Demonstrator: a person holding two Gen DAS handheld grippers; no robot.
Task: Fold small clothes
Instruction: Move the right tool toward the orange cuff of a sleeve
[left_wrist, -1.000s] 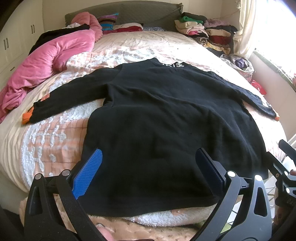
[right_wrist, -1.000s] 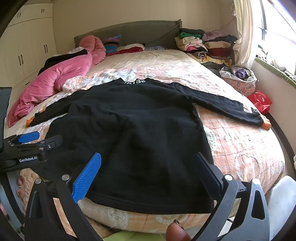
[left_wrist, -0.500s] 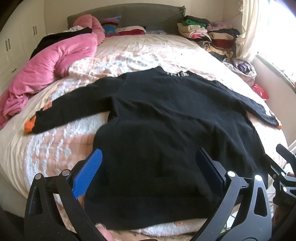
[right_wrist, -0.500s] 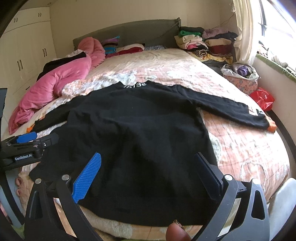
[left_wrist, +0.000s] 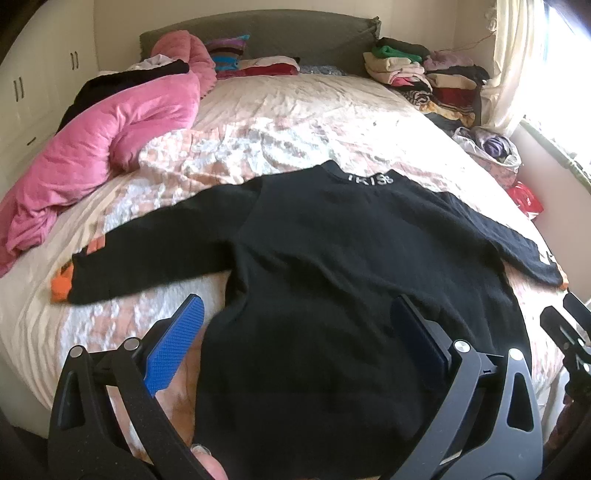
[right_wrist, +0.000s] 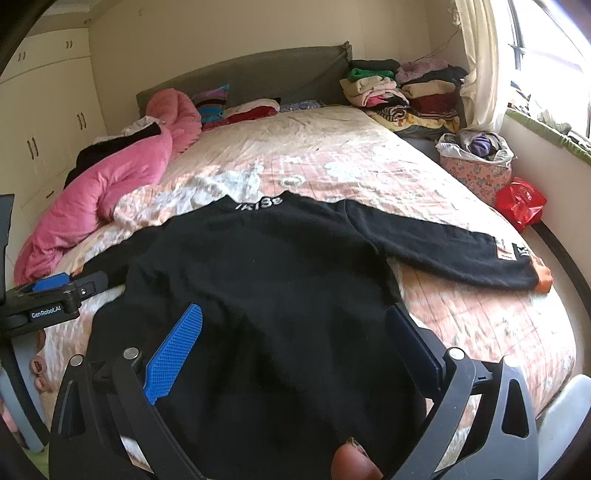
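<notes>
A black long-sleeved sweater (left_wrist: 332, 266) with orange cuffs lies flat on the bed, back up, sleeves spread to both sides, hem toward me. It also shows in the right wrist view (right_wrist: 266, 280). My left gripper (left_wrist: 295, 328) is open and empty, hovering over the hem's left part. My right gripper (right_wrist: 295, 332) is open and empty, over the hem's right part. The left gripper also shows at the left edge of the right wrist view (right_wrist: 55, 295); the right gripper shows at the right edge of the left wrist view (left_wrist: 569, 325).
The bed (left_wrist: 295, 110) has a peach patterned cover. A pink quilt (left_wrist: 110, 140) lies along its left side. Stacks of folded clothes (left_wrist: 417, 74) sit at the far right by the headboard. A floral basket (right_wrist: 476, 162) and red bag (right_wrist: 521, 203) stand beside the bed's right side.
Both grippers have moved forward over the sweater's hem and a little higher. The sweater itself has not moved. Both grippers stay open.
</notes>
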